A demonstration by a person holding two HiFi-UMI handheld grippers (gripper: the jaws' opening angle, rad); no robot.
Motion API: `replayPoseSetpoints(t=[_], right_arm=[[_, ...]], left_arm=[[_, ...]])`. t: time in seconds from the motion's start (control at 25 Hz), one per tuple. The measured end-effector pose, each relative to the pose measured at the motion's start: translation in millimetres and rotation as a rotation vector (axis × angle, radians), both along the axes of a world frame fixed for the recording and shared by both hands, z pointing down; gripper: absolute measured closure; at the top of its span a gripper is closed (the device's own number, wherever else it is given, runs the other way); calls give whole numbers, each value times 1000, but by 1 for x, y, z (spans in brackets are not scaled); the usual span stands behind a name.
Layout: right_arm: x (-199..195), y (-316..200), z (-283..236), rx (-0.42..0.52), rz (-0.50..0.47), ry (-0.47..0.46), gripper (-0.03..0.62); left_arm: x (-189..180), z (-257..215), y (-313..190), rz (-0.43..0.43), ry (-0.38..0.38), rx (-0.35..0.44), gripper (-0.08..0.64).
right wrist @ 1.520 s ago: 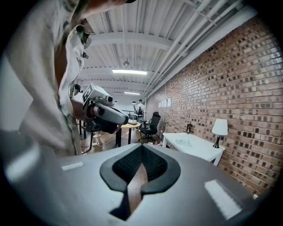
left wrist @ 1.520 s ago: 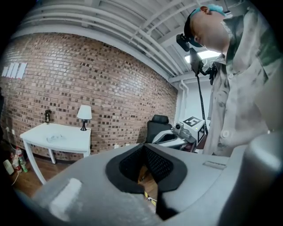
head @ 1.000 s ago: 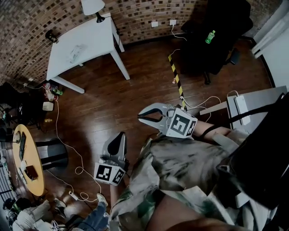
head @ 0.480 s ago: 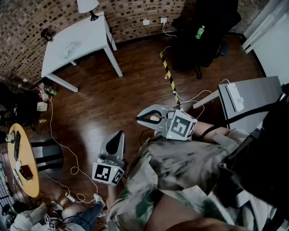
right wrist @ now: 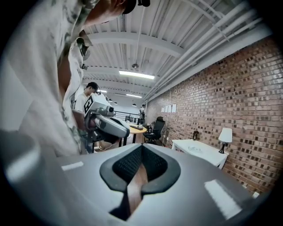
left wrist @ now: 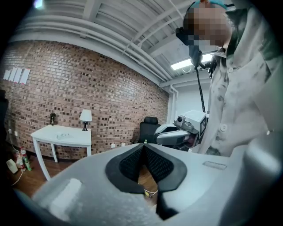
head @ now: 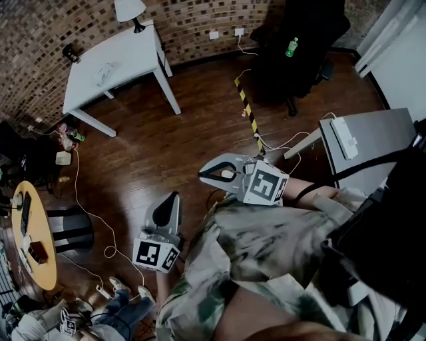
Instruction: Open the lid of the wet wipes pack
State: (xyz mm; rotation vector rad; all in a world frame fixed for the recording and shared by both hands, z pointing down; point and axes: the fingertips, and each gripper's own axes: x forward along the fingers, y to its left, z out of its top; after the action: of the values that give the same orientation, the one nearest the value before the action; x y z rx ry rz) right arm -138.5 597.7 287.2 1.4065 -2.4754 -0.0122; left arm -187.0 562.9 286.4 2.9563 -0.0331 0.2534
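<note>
The wet wipes pack (head: 105, 74) is a small pale packet lying on a white table (head: 133, 50) by the brick wall, far from both grippers. It also shows small in the left gripper view as the pack (left wrist: 62, 135) and in the right gripper view as the pack (right wrist: 194, 149). My left gripper (head: 176, 195) hangs over the wooden floor close to my body, jaws shut on nothing. My right gripper (head: 201, 175) is a little higher and to the right, also shut and empty. Their closed tips show as the left gripper (left wrist: 143, 145) and the right gripper (right wrist: 141, 145).
A lamp (head: 126, 9) stands at the white table's far end. A black chair (head: 299, 46) holds a green bottle (head: 291, 46). Yellow-black tape (head: 247, 113) and cables lie on the floor. A grey desk (head: 373, 143) is at right, a round yellow table (head: 36, 240) at left, another person (head: 100, 313) at bottom left.
The head view has shifted slightly, so the white table sits a little higher in frame. Both grippers stay shut near my body. The person at bottom left has moved.
</note>
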Motion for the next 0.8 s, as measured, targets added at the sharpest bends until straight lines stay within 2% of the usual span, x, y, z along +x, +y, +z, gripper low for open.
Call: replayPoseSetpoints(t=[0.8], right_arm=[[-22, 2, 7, -11, -36, 19, 584]], left_arm=[[-20, 9, 1, -29, 10, -25, 558]])
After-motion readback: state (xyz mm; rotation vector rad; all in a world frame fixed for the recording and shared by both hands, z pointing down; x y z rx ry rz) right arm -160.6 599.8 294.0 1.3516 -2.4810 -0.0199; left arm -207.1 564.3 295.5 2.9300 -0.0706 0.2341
